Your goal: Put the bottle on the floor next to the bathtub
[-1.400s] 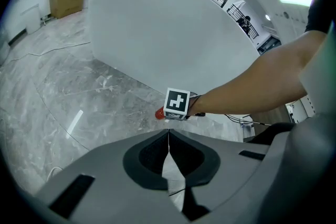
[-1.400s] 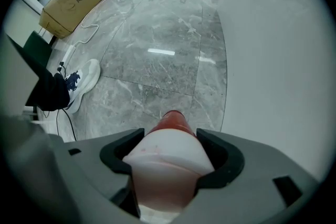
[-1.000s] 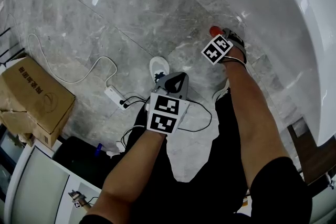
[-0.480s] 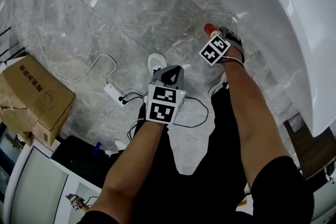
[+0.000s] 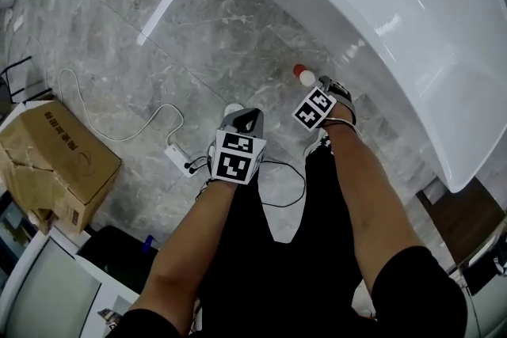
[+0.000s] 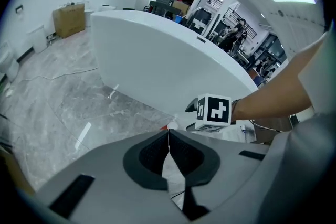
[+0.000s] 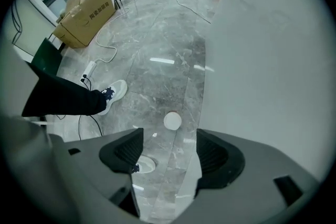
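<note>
A small red bottle with a white cap (image 5: 303, 75) stands upright on the grey marble floor, close beside the white bathtub (image 5: 396, 36). My right gripper (image 5: 313, 89) hovers just above and behind it, jaws open and holding nothing. In the right gripper view the bottle's cap (image 7: 172, 121) shows from above, on the floor beyond the open right gripper (image 7: 168, 152). My left gripper (image 5: 245, 118) hangs to the left over the floor, shut and empty. The left gripper view shows that left gripper (image 6: 168, 135) with its jaws pressed together, and the bottle (image 6: 172, 126) just past them.
A cardboard box (image 5: 55, 162) sits at the left, with a power strip (image 5: 176, 154) and white cables trailing across the floor. The person's shoe (image 5: 232, 110) and dark trouser legs are below the grippers. A brown wooden piece (image 5: 459, 210) lies at the tub's right end.
The head view has risen and pulled back, showing more of the tub. The bottle's white cap now shows free of the right gripper, which sits slightly back from it.
</note>
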{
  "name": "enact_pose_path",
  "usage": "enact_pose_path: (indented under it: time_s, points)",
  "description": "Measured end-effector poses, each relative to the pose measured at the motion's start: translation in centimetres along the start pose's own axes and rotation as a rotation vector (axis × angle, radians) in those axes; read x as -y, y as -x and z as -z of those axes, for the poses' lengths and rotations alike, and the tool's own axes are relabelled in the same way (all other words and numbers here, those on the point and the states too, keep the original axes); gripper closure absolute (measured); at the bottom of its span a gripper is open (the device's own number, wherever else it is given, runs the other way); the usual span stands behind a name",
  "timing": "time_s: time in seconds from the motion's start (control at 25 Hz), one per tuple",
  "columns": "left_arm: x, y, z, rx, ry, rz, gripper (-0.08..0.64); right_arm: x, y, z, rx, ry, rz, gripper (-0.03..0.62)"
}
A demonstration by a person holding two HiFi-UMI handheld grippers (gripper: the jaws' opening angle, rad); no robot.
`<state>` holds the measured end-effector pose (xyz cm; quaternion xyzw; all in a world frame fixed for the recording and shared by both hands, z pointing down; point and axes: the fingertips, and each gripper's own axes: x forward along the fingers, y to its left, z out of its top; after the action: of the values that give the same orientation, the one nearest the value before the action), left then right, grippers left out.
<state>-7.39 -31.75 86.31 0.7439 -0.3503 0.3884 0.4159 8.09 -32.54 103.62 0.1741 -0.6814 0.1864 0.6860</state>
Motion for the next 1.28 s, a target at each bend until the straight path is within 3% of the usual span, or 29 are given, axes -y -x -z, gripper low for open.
enact_pose_path:
  time_s: [0.16,0.44,0.64,1.04,1.28]
  points:
    - [0.7,3.3,-1.2,-0.009,-0.076,-0.013,0.543,0.3,5.0,-0.2,0.030,-0.015,0.020,0.270]
    - [3.7,7.5,-1.6,-0.068,-0.081,-0.006,0.543,0.4,12.8,1.4,0.065,-0.083,0.023,0.270]
    - [6.7,9.6,-3.1,-0.088,-0.136,0.024,0.543,1.6,17.9,2.9,0.087,-0.140,0.035,0.270]
    - [11.3,14.2,-7.0,-0.063,-0.293,0.049,0.543,0.6,28.0,3.2,0.245,-0.188,-0.002,0.270]
    - [15.3,17.5,-8.8,-0.002,-0.344,0.072,0.543,-1.5,34.5,3.5,0.331,-0.222,-0.040,0.270]
